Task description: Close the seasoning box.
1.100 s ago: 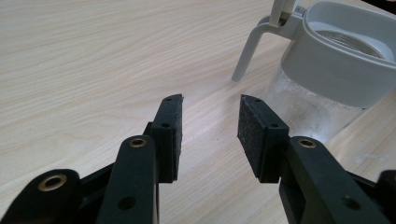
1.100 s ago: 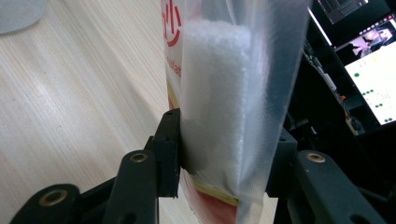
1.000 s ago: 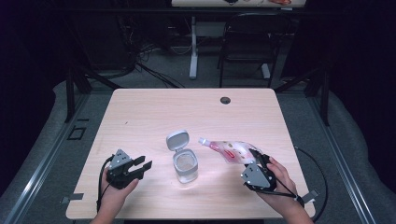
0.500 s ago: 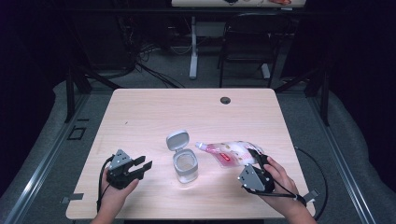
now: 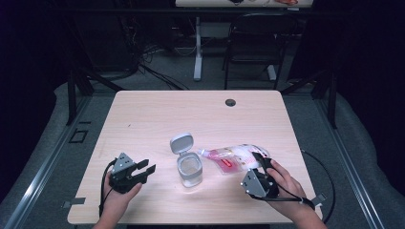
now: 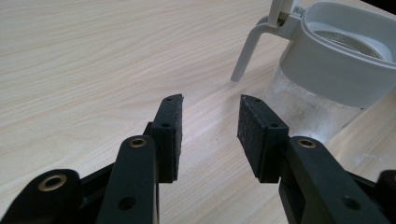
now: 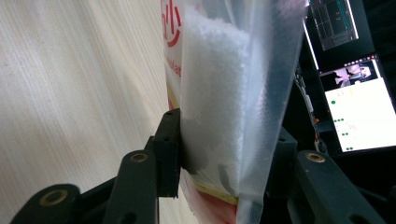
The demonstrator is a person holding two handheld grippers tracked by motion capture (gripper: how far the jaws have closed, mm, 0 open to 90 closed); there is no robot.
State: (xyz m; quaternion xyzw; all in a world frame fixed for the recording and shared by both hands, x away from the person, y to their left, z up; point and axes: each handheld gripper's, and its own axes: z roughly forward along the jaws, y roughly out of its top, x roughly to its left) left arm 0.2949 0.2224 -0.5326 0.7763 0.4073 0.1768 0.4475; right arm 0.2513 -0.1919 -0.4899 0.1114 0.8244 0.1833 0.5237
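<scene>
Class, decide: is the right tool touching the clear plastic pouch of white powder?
Touching. In the right gripper view the right tool has both black pads pressed against the clear plastic pouch.

Bag (image 7: 229, 93) runs off the top and bottom edges in the right gripper view; its red print is cut off, unreadable. Right pad hidden behind bag. Jar (image 6: 327, 70) cropped at the right edge in the left gripper view, lid (image 6: 280, 9) cut off at the top.

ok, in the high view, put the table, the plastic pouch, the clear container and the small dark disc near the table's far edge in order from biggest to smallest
1. table
2. plastic pouch, lying flat, partly covered by the right tool
3. clear container; counting its flipped-open lid, it looks close to the pouch, so this ranking is unsure
4. small dark disc
</scene>
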